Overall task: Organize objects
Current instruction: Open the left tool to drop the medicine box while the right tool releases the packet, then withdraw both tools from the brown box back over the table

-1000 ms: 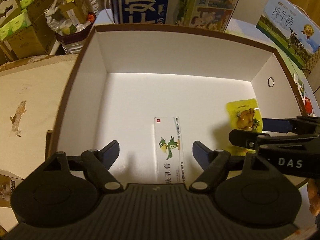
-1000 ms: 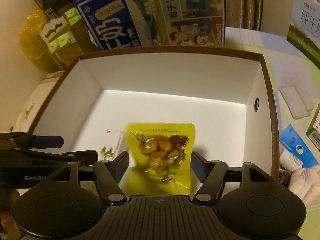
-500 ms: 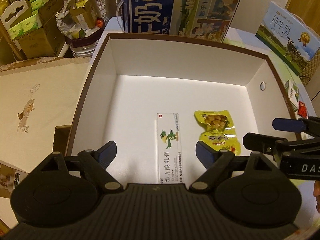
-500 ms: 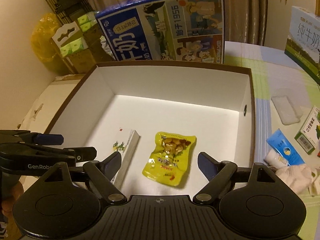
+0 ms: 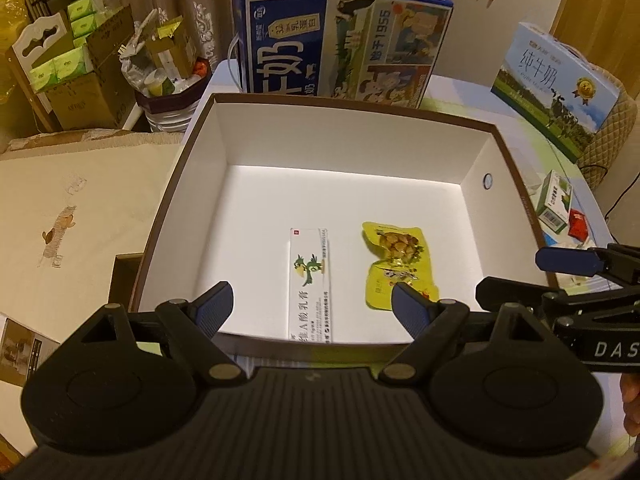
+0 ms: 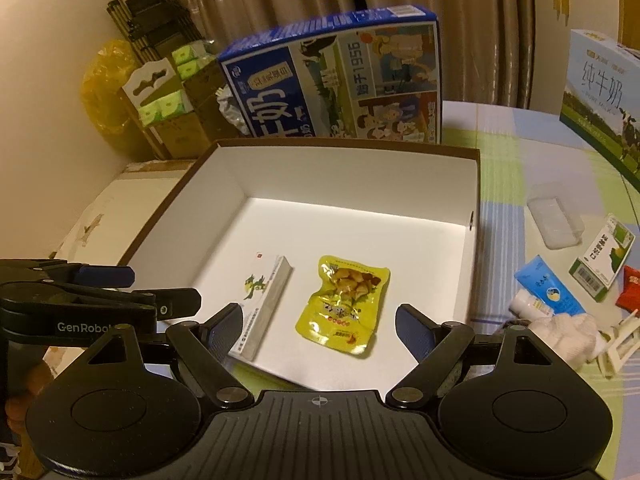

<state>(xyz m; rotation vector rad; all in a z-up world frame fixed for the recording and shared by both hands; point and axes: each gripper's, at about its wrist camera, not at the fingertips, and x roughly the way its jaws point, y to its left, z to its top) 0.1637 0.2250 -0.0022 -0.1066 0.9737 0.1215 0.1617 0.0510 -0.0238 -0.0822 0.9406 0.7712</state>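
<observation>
Cardboard makes up the open box point(image 5: 192, 184), brown on the rim and smooth white inside, and its shallow walls explain why things are laid flat in it. The left gripper point(image 5: 312, 300) hangs above the near wall with its jaws spread and nothing between them; the right gripper point(image 6: 320, 322) does the same, released and empty, just to the left gripper's right. Directly ahead of the left gripper lies the long ointment carton point(image 5: 310, 280), a stiff rectangular pack with a green bird print, its long axis pointing away from the gripper. Just right of it, apart and not touching, rests the yellow snack pouch point(image 6: 343, 300), a crinkled glossy foil bag with a clear window; it sits straight ahead of the right gripper. The two lie side by side on the box floor, which looks like deliberate sorting that leaves the far half free for more items.

Beyond the right gripper's right finger, outside the box on the checked cloth of the surface, wait a soft blue tube point(image 6: 548, 288), a small green-and-white carton point(image 6: 604, 258), a red packet point(image 6: 630, 282), a clear plastic lid point(image 6: 554, 216) and a white crumpled cloth point(image 6: 564, 330). These are probably next, and the right gripper is nearer them. A tall blue milk case point(image 6: 336, 76) stands behind the box's far wall.
</observation>
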